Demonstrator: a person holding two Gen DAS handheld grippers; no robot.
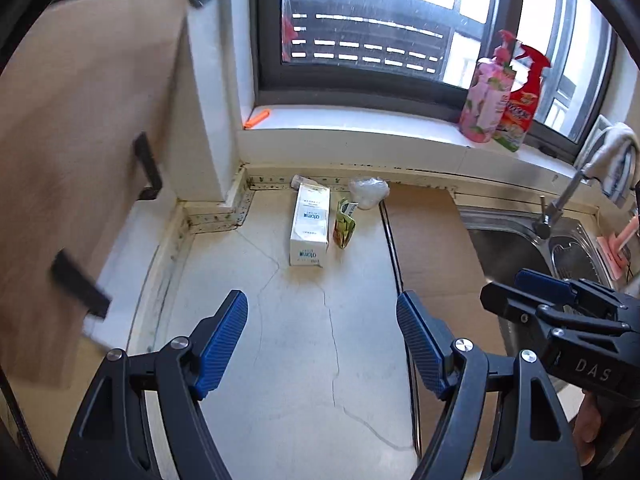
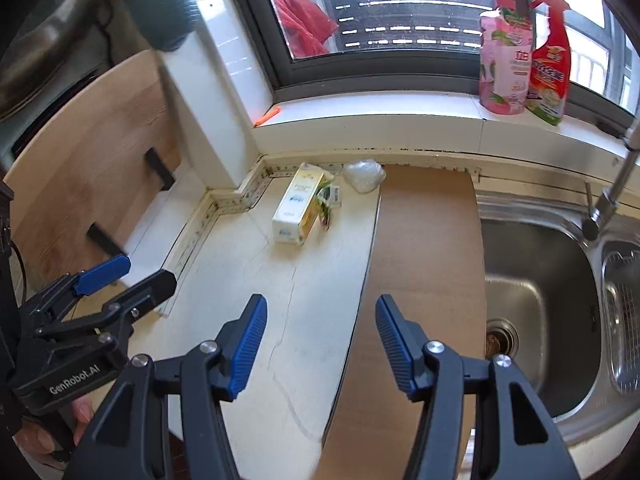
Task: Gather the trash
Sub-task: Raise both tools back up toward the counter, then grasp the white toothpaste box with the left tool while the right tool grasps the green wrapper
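A white carton (image 1: 310,226) (image 2: 298,210) lies flat at the back of the pale counter (image 1: 288,340) (image 2: 280,280). Beside it on the right sits a green crumpled wrapper (image 1: 345,224) (image 2: 328,200), and behind that a clear crumpled plastic bag (image 1: 368,192) (image 2: 363,176) against the wall. My left gripper (image 1: 322,320) hovers over the counter short of the carton, open with nothing between its fingers. My right gripper (image 2: 320,328) is also open and empty, above the seam between the counter and a brown board (image 2: 420,260) (image 1: 432,248).
A steel sink (image 2: 540,312) (image 1: 504,240) with a tap (image 2: 612,184) lies right of the board. Pink and red bottles (image 2: 506,52) (image 1: 486,100) stand on the windowsill. A wooden cabinet panel (image 1: 80,140) (image 2: 88,160) with black handles stands at the left. An orange item (image 1: 258,117) lies on the sill.
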